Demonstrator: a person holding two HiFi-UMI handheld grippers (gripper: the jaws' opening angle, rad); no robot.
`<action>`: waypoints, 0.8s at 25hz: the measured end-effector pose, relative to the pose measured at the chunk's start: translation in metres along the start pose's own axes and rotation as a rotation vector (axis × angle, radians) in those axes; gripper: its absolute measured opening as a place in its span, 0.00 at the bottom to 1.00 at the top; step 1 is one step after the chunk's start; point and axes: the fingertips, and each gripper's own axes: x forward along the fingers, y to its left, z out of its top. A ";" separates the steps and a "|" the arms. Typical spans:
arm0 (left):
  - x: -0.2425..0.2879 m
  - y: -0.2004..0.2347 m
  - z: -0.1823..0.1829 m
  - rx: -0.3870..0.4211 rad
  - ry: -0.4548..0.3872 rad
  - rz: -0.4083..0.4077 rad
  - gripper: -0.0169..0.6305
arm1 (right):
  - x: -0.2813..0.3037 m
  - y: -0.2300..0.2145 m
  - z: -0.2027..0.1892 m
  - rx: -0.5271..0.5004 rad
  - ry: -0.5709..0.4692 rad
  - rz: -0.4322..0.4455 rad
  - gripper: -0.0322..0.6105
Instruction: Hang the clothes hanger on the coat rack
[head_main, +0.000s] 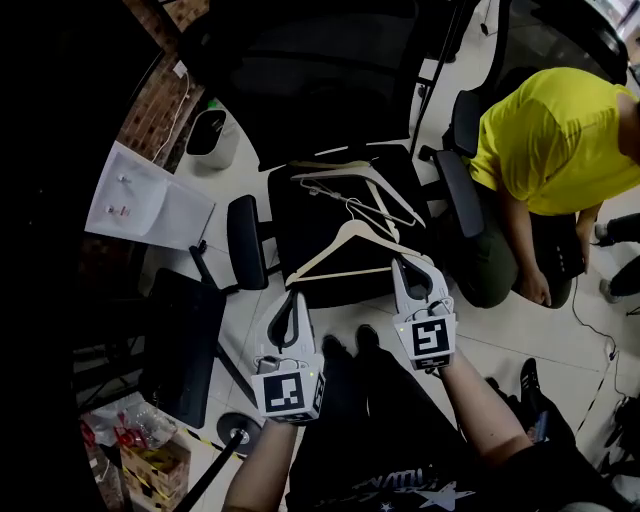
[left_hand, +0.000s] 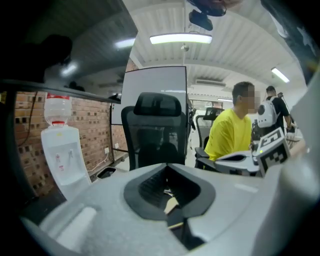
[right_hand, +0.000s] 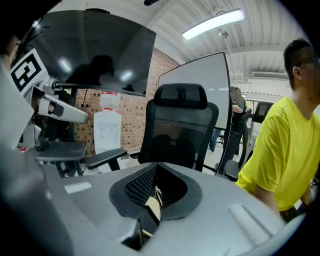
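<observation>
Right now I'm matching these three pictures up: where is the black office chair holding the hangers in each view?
Head view: black office chair at centre, hangers lying on its seat.
Left gripper view: chair at centre, backrest and headrest upright beyond the jaws; seat hidden.
Right gripper view: chair just left of centre, beyond the jaws; seat hidden.
Shared landmark: person in the yellow shirt, right of the chair in every view.

Your left gripper (head_main: 292, 294) and right gripper (head_main: 410, 263) are pale grey with black ribbed pads, and the cube (head_main: 288, 392) on each is white with black square markers. The nearest clothes hanger (head_main: 350, 235) is pale cream wood against the black chair seat (head_main: 300, 215). The person's shirt (head_main: 555, 140) is bright yellow, the brick wall (head_main: 150, 110) red-brown, and the water dispenser (left_hand: 62, 155) white with a red cap.
</observation>
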 end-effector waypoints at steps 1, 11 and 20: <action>0.010 -0.001 -0.011 -0.004 0.019 -0.011 0.03 | 0.007 0.000 -0.010 0.001 0.013 -0.003 0.06; 0.071 0.001 -0.115 0.021 0.158 -0.118 0.03 | 0.059 0.006 -0.092 -0.011 0.172 -0.007 0.06; 0.116 0.008 -0.182 0.006 0.281 -0.146 0.03 | 0.096 0.009 -0.161 -0.036 0.322 -0.020 0.09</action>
